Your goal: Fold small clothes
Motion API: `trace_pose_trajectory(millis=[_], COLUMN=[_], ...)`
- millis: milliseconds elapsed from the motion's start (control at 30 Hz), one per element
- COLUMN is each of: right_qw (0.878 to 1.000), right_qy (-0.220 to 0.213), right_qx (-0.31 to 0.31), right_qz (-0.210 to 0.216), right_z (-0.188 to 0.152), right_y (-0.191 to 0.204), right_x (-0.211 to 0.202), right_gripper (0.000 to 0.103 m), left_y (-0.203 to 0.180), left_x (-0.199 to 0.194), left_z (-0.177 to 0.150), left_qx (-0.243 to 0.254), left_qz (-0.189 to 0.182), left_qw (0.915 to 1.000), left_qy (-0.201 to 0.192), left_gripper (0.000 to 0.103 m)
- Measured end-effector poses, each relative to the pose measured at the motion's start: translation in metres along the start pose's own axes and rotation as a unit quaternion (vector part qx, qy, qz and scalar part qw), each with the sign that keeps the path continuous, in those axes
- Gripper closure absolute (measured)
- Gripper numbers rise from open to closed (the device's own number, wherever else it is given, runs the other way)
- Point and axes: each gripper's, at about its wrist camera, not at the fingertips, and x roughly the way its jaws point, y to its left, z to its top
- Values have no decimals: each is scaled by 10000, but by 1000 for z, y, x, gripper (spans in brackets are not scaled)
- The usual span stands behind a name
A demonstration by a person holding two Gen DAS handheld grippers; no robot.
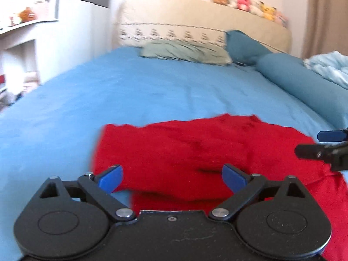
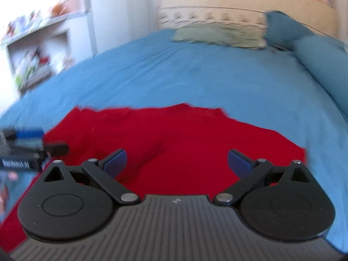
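The left gripper [image 1: 171,177] hovers low with its jaws spread wide and nothing between them; the right gripper [image 2: 176,163] is likewise wide open and empty. Beneath both lies the red garment [image 1: 184,150], rumpled on the blue bedsheet [image 1: 108,91]. The fold would likely go best if each gripper pinched a near corner squarely and both lifted together, keeping the edge taut.
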Motion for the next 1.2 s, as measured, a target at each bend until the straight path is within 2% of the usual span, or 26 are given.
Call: trace_pose_trajectory(millis=[33, 100, 200, 233, 267, 333, 367, 433, 467, 533, 567, 633, 800, 833, 900, 933, 967, 1067, 1200], right_qw=[9997, 9982, 9971, 9964, 9954, 9946, 9957, 9961, 9920, 9821, 9796, 9824, 9875, 9872, 9862, 9857, 9850, 9839, 9891], right_qy=[49, 161, 363, 468, 568, 585, 506, 385, 332, 211, 90, -94, -118, -96, -81, -71, -45, -88, -412], right_qx=[-224, -567, -668, -696, -737, -736, -508, 415, 1062, 1836, 1989, 1853, 1563, 1584, 1636, 1657, 1683, 1749, 1396], right_qz=[23, 124, -22, -118, -216, -437, -580, -680, -589, -364, -268, -210, -185, -182, -249, -306, -378, -351, -202], right_z=[0, -1, -3, -4, -4, -6, -6, -9, -15, -31, -41, -52, -50, -50, -46, -44, -42, -18, 37], right_y=[13, 37, 56, 60, 63, 63, 58, 35, 19, -3, -8, -7, 0, -1, -2, -3, -7, -15, -17], right_x=[9, 31, 70, 82, 94, 105, 105, 97, 92, 83, 78, 72, 70, 71, 72, 71, 69, 66, 45], right_gripper=[0, 0, 0, 5, 17, 25, 25, 23, 24, 24, 24, 24, 24, 27, 44, 66, 82, 82, 82], left_y=[5, 10, 11, 10, 10, 12, 16, 25, 30, 36, 37, 39, 42, 43, 44, 45, 46, 46, 43], left_x=[2, 20, 29, 30, 31, 29, 27, 25, 26, 24, 23, 19, 17, 18, 20, 21, 21, 22, 27], left_z=[-5, -8, -13, -14, -16, -18, -20, -22, -22, -21, -20, -19, -20, -20, -21, -21, -22, -28, -31], left_qx=[-58, -326, -297, -248, -190, -119, -132, -308, -439, -586, -589, -517, -463, -462, -435, -429, -431, -379, -242], left_qz=[27, -151, -270, -268, -299, -286, -278, -330, -385, -409, -386, -310, -193, -173, -132, -128, -117, -46, 42], left_qw=[10000, 9989, 9985, 9987, 9987, 9989, 9988, 9979, 9971, 9964, 9966, 9975, 9983, 9983, 9984, 9984, 9984, 9985, 9989], left_qy=[-24, 289, 364, 365, 362, 364, 377, 455, 487, 456, 435, 374, 299, 303, 329, 333, 338, 392, 393], left_gripper=[3, 8, 10, 10, 10, 10, 10, 10, 10, 10, 10, 10, 10, 10, 10, 10, 10, 10, 10])
